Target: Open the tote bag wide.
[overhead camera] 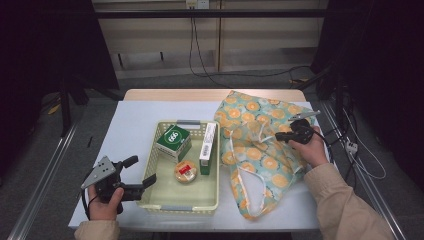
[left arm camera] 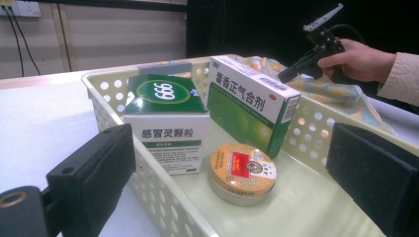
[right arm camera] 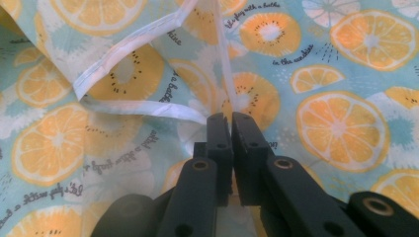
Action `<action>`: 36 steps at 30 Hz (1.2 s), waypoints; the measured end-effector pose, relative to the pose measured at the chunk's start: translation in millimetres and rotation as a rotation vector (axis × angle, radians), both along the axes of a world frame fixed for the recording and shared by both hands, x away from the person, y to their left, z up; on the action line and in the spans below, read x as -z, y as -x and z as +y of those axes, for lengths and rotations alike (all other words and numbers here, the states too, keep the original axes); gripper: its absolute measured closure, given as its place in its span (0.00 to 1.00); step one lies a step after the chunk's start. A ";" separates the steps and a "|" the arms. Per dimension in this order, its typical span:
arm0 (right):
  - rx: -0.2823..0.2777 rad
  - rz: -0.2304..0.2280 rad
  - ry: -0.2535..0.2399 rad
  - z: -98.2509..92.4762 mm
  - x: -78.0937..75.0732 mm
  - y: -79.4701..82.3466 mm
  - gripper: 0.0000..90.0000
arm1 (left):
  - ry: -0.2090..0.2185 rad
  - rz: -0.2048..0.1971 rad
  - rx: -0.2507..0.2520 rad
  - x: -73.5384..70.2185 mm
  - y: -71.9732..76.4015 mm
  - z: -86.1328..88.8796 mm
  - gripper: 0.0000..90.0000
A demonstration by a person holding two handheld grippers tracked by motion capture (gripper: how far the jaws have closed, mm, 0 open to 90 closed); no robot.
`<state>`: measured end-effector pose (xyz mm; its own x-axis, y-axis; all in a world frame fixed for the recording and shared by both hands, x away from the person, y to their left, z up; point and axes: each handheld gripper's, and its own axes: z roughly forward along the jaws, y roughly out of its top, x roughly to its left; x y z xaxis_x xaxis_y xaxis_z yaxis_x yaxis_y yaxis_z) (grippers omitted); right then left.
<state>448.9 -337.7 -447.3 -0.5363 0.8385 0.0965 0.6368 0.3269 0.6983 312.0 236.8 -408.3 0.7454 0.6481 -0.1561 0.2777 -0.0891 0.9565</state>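
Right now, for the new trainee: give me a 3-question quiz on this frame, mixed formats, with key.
1. True or false: the round tin lies inside the basket.
2. The right gripper is: A) wide open above the table, B) shut on the fabric bag, C) shut on a box.
3. Fill in: the left gripper has its open jaws astride the basket's near-left ____.

Key: 1 true; 2 B; 3 wall.
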 end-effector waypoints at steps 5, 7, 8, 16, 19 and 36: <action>-0.027 -0.032 -0.009 4.9 -8.8 6.3 0.86 | 0.004 0.000 -0.001 -0.1 0.2 -0.3 0.05; -0.038 -0.050 -0.001 9.4 -14.6 9.5 0.79 | 0.001 -0.001 0.001 -0.1 0.1 -0.6 0.05; -0.046 -0.060 -0.001 11.9 -17.4 11.0 0.74 | -0.001 -0.001 0.002 -0.2 0.1 -0.7 0.05; -0.137 -0.110 0.031 39.7 -36.2 27.0 0.56 | 0.001 -0.002 0.003 -1.0 0.8 -2.2 0.05; -0.168 -0.130 0.044 49.9 -41.3 32.8 0.56 | -0.002 -0.001 0.007 -1.3 0.8 -2.2 0.05; -0.303 -0.071 0.029 80.5 -30.9 41.7 0.96 | -0.001 -0.004 0.010 -2.0 0.9 -2.7 0.05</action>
